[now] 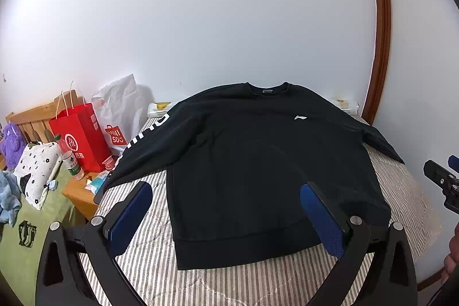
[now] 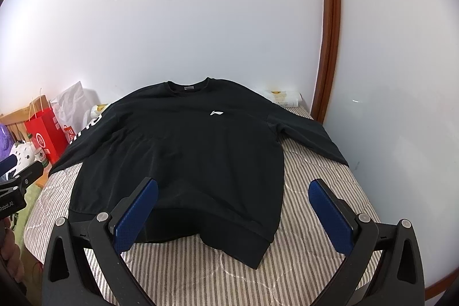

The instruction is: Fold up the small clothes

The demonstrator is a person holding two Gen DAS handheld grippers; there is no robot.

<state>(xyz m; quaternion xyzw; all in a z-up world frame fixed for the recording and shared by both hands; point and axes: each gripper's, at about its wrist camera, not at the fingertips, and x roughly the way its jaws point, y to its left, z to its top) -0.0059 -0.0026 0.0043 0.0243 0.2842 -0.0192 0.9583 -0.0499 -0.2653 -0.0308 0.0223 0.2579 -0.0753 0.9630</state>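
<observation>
A black long-sleeved sweatshirt [image 1: 258, 156] lies flat, face up, on the striped bedcover [image 1: 149, 263], collar toward the wall and both sleeves spread out. It has a small white chest logo and white lettering down the left sleeve. It also shows in the right wrist view [image 2: 186, 151]. My left gripper [image 1: 226, 199] is open and empty, held above the hem on the left side. My right gripper [image 2: 232, 197] is open and empty, above the hem's right corner. Each gripper shows at the edge of the other's view.
The striped bedcover [image 2: 315, 234] runs against the white wall [image 1: 229, 33] and a brown door frame [image 1: 381, 47] on the right. A wooden nightstand [image 1: 80, 194] at left holds a red paper bag [image 1: 80, 136], a white bag [image 1: 120, 108] and a bottle [image 1: 71, 159].
</observation>
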